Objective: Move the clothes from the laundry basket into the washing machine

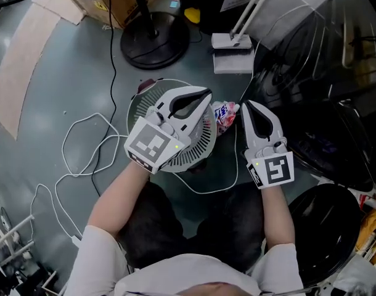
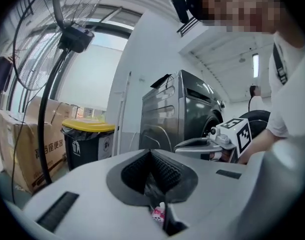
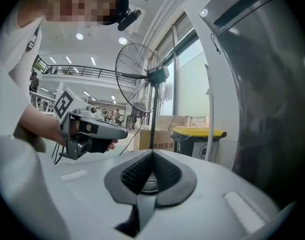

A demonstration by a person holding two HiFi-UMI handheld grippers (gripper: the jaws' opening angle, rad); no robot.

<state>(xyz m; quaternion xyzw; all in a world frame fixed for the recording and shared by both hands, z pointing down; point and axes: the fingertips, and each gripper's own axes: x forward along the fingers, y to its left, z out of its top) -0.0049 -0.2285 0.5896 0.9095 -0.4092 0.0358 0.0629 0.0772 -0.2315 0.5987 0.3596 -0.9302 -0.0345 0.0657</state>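
From the head view, the left gripper (image 1: 208, 95) and right gripper (image 1: 246, 106) hover over the round laundry basket (image 1: 199, 145), with a pink-and-white cloth (image 1: 224, 116) between their tips at the basket's rim. In the left gripper view the jaws are pressed together, and a scrap of that cloth shows in the gap beneath them. In the right gripper view the jaws are closed on nothing.

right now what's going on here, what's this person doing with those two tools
A person holds a tool in each hand over a round white laundry basket, near a grey washing machine. The left tool and the right tool both have their jaws together. The right one is empty. A pink-and-white cloth shows just under the left one's jaws, but whether it is pinched is unclear.
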